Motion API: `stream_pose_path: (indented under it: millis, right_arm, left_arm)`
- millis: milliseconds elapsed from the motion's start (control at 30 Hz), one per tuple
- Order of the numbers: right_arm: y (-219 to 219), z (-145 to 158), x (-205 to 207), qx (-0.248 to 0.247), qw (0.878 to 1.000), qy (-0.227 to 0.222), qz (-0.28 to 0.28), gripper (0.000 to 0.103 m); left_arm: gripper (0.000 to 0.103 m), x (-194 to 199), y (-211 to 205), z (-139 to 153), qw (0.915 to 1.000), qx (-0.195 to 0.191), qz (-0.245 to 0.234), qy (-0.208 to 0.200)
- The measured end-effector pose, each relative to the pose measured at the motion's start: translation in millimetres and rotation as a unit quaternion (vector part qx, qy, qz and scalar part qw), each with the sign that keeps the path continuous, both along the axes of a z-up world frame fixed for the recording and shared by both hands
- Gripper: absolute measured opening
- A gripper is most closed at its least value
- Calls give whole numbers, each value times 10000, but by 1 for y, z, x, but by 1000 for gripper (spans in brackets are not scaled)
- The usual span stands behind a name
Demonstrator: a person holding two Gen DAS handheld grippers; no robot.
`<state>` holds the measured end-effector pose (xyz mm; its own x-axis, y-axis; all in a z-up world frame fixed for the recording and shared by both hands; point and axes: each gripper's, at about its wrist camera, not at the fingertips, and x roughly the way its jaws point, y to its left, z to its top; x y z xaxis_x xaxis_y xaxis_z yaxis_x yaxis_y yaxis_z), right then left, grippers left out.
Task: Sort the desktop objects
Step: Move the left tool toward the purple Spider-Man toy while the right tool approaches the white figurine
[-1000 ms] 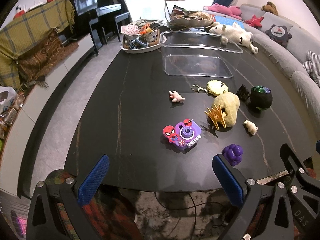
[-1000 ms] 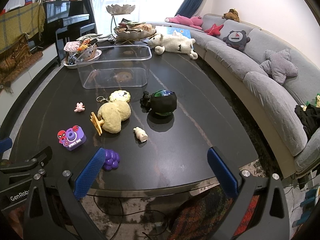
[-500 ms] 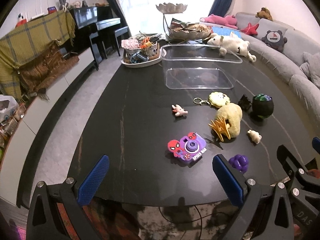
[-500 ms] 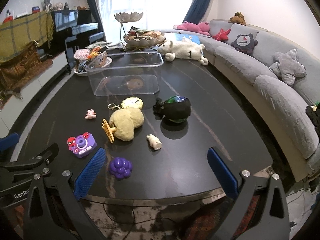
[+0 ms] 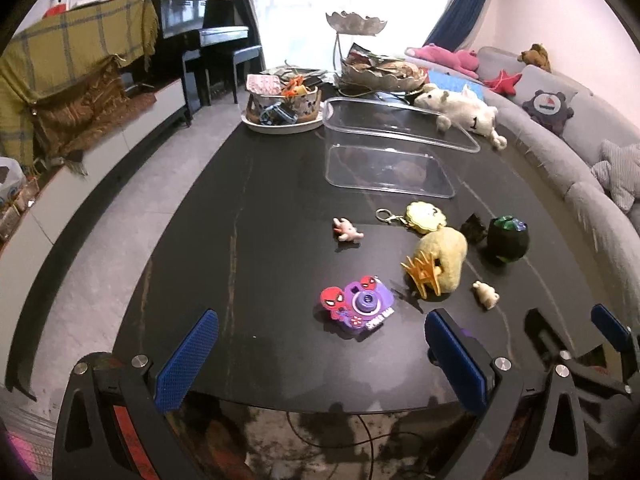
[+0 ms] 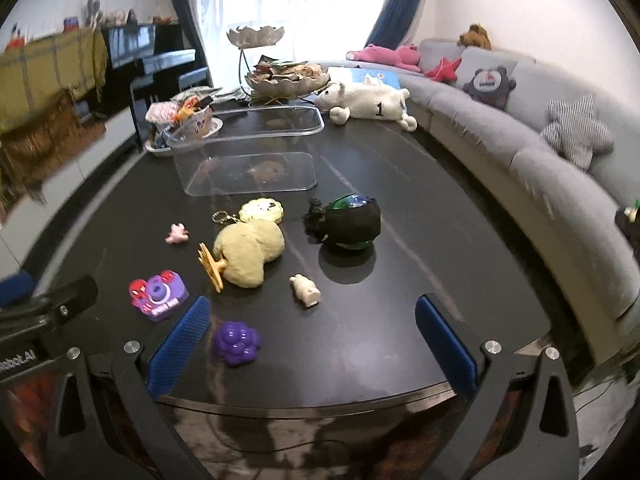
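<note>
Small toys lie on the black table (image 5: 260, 208): a purple Spider-Man camera (image 5: 358, 306) (image 6: 159, 294), a yellow plush with an orange comb (image 5: 440, 264) (image 6: 248, 254), a yellow keychain (image 5: 424, 217) (image 6: 261, 210), a pink figure (image 5: 347, 231) (image 6: 177, 233), a cream figure (image 5: 485, 294) (image 6: 305, 290), a black pouch (image 5: 508, 238) (image 6: 352, 222) and purple grapes (image 6: 235, 342). An empty clear bin (image 5: 388, 148) (image 6: 248, 152) stands behind them. My left gripper (image 5: 320, 354) and right gripper (image 6: 310, 346) are open and empty at the near edge.
A tray of clutter (image 5: 282, 114) (image 6: 182, 124), a metal tiered stand (image 5: 376, 68) (image 6: 276, 76) and a white plush (image 5: 460, 110) (image 6: 368, 104) sit at the table's far end. A grey sofa (image 6: 540, 168) runs along the right. A piano (image 5: 200, 40) stands far left.
Both grippers have pulled back and tilted up, so the toys sit lower in view. The purple grapes are now hidden behind my left gripper's finger. Nothing was picked up.
</note>
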<state>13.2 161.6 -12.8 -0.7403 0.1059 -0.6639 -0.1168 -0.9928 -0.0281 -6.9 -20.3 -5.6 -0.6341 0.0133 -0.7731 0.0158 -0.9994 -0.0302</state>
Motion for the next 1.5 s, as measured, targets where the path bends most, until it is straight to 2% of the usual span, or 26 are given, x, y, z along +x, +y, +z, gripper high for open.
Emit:
stream_pose_path:
  millis: [167, 233, 367, 667, 833, 1067, 1167, 1300, 1500]
  right_arm:
    - [4, -2, -1, -71, 9999, -79, -82, 102]
    - [2, -3, -1, -118, 9998, -122, 38, 102]
    - [-8, -4, -1, -62, 9996, -134, 240, 102]
    - [-9, 0, 2, 224, 9996, -83, 135, 102]
    - [-9, -1, 2, 197, 9996, -96, 169, 102]
    - [-15, -1, 3, 251, 9993, -51, 277, 101]
    - [-15, 1, 3, 157, 9993, 15, 336, 100]
    - [-14, 3, 4, 67, 9992, 100, 385, 99]
    - [-11, 4, 4, 84, 9993, 203, 286, 98]
  left_arm:
    - [102, -2, -1, 0, 9999, 152, 74, -2]
    - [102, -2, 0, 2, 9997, 134, 177, 59]
    - [102, -2, 10, 3, 10000, -35, -3, 75]
    - [102, 8, 17, 4, 9988, -189, -4, 445]
    - [102, 10, 16, 4, 9989, -215, 94, 412]
    - [102, 6, 7, 0, 9999, 15, 61, 136]
    - [102, 7, 3, 0, 9997, 194, 110, 68]
    - [101, 1, 1, -2, 9984, 516, -86, -222]
    - [101, 5, 8, 0, 9987, 442, -138, 213]
